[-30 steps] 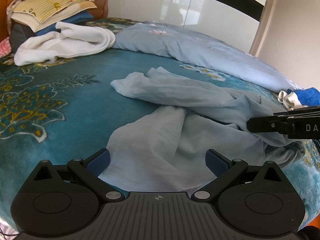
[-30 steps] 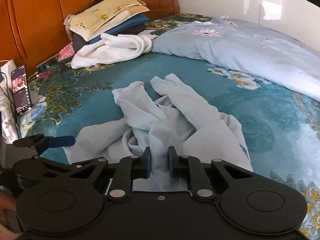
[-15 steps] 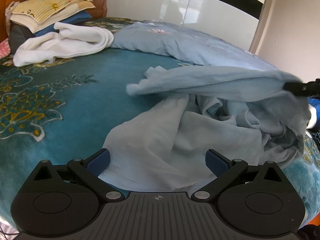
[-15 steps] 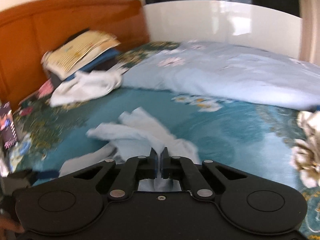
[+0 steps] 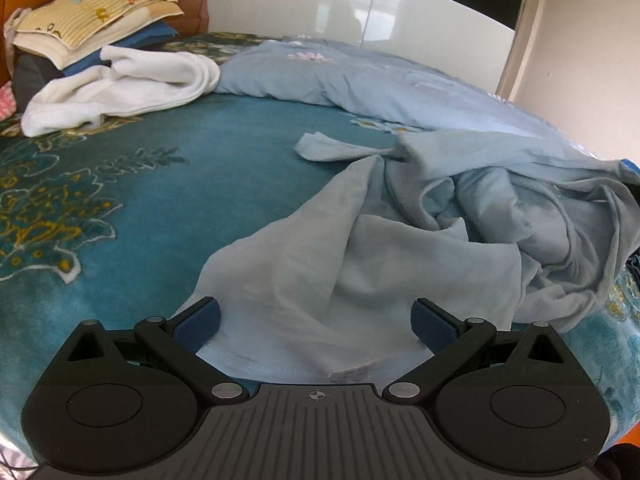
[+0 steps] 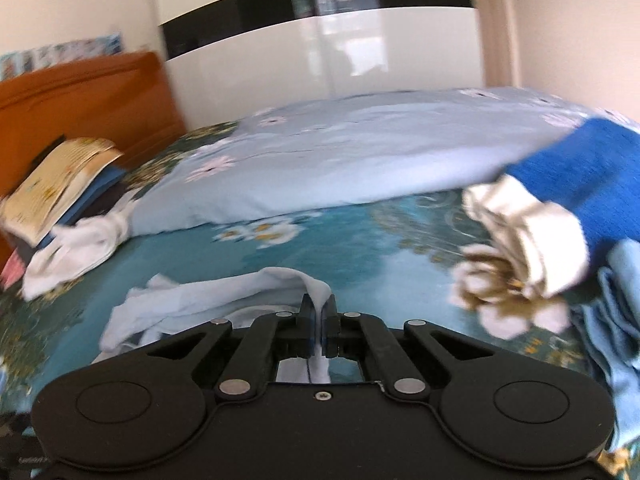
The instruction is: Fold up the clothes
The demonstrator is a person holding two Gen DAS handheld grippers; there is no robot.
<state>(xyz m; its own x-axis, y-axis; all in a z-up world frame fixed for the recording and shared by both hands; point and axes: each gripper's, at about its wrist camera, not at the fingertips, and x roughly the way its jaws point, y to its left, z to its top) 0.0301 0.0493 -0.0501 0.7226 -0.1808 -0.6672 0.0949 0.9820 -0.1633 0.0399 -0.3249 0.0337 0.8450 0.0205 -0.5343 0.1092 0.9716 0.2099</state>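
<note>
Garment: pale blue shirt (image 5: 400,248), crumpled on the teal bedspread (image 5: 180,184), in front of the rumpled light blue quilt (image 5: 360,80) and well apart from the white towel (image 5: 120,88) by the pillows.
Lie: one hem edge with a small label sits nearest the left tongs; two long limp parts, probably sleeves, trail toward the quilt; the bulk is bunched on the right.
Left tongs (image 5: 316,324): spread wide, pads on either side of the shirt's near hem, pressing on nothing.
Right tongs (image 6: 319,314): pressed together on a fold of the shirt (image 6: 240,288), the cloth draped over the tips and trailing back to the left.
Handling: light, thin and very soft, judging by how it sags and wrinkles; it will not hold a shape, and a single pinch drags the rest along in a heap.
Hold: likely best at hem corners or shoulder seams, two points at once, so the cloth can be pulled flat.
Risk: layers may come up together, since the bunched part hides which is which.
</note>
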